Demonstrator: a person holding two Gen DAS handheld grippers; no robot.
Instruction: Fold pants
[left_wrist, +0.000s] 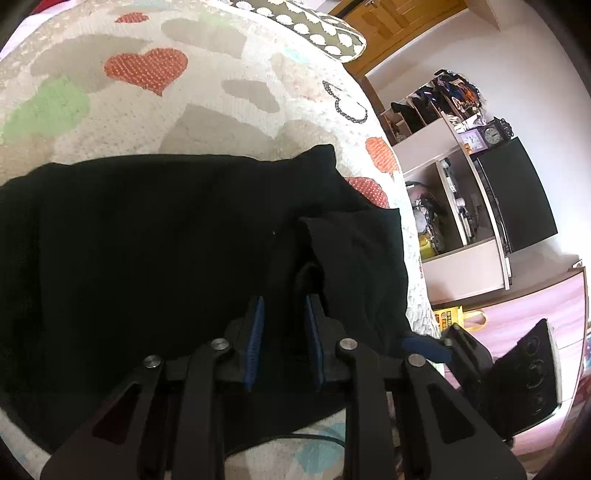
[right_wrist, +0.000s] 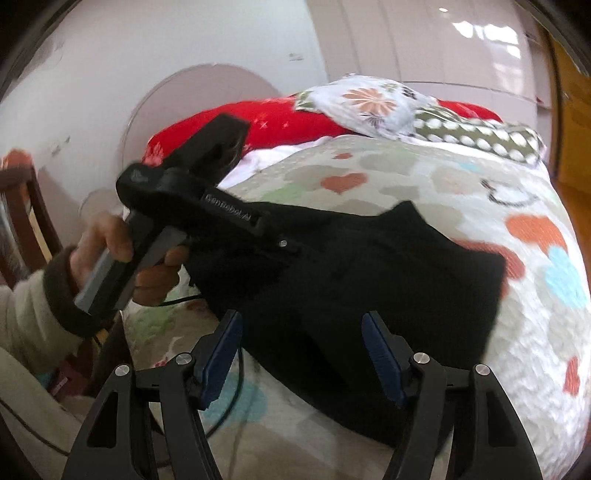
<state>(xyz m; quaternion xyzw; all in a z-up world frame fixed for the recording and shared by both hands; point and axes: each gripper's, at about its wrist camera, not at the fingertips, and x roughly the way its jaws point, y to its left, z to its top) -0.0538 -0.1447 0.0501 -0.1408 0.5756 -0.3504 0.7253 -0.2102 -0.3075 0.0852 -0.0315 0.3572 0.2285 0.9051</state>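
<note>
Black pants (left_wrist: 155, 236) spread on the heart-print bedspread (left_wrist: 207, 110), near its edge. Left gripper (left_wrist: 284, 332) pinched onto a fold of cloth; right gripper (right_wrist: 301, 354) spread wide over the near hem, gripping nothing. Mid-fold, apparently; next, pinching the hem too and lifting both together.

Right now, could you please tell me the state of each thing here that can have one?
Black pants: spread on the heart-print bedspread, partly folded, rumpled at the near edge.
Left gripper: fingers nearly together, pinching a fold of the pants.
Right gripper: fingers apart over the pants' edge, gripping nothing.
Left hand: wrapped around the left gripper's handle.
Pillows: piled at the head of the bed.
</note>
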